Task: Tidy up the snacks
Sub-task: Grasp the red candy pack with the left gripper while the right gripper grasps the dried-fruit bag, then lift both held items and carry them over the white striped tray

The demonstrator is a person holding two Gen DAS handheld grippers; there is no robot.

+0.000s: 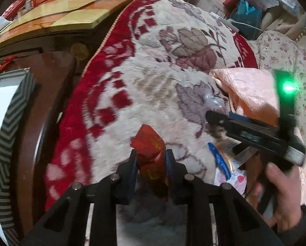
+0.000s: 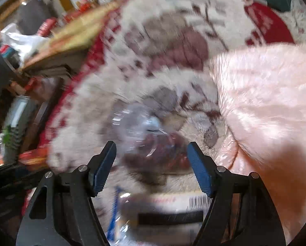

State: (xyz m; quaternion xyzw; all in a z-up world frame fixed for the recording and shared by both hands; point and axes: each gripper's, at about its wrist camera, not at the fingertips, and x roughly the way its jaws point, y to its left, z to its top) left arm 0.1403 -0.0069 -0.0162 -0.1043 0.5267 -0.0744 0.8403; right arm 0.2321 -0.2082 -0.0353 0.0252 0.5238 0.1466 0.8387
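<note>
Your left gripper [image 1: 150, 160] clenched the small red crinkly foil snack packet [image 1: 150, 153] mid-body above the floral fleece blanket [image 1: 153, 61]. It looked light, crushable and slippery. Your right gripper [image 2: 151, 164] hung released over a clear plastic wrapper [image 2: 140, 127].

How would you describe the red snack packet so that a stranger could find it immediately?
Start at the large cream and red floral blanket. Above its near part, the left gripper clamps a small red packet. It is the only red wrapper; the packets to its right are white and blue.
</note>
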